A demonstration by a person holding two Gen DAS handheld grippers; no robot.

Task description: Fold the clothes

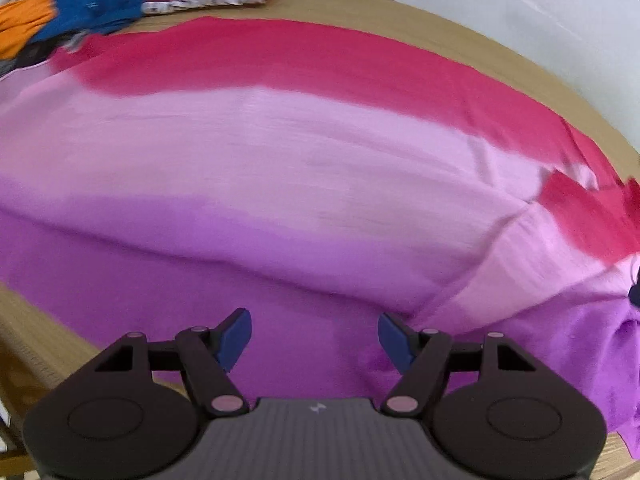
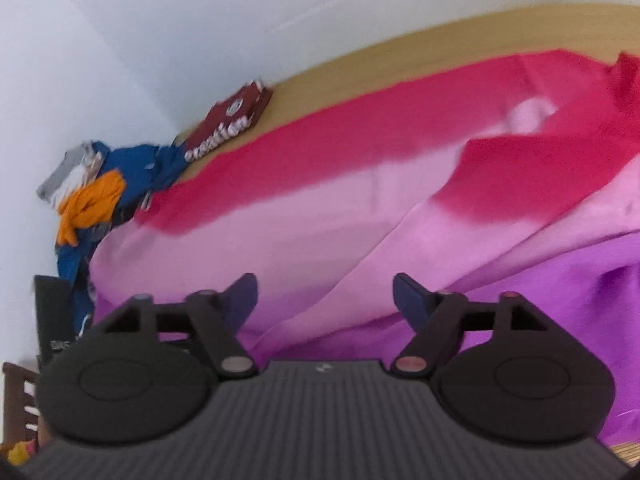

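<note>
A plain white wall (image 2: 200,32) fills the upper part of both views, evenly lit, with a faint raised line crossing it toward 1 o'clock in the left wrist view. It meets the far edge of a light wooden bench (image 1: 460,36), whose bare surface shows as a tan band curving from 12 o'clock down toward 3 o'clock. A strip of the same wood shows at 8 o'clock in the left wrist view. In the right wrist view, a dark brown wooden chair (image 2: 16,396) stands at 8 o'clock, beside the bench.
</note>
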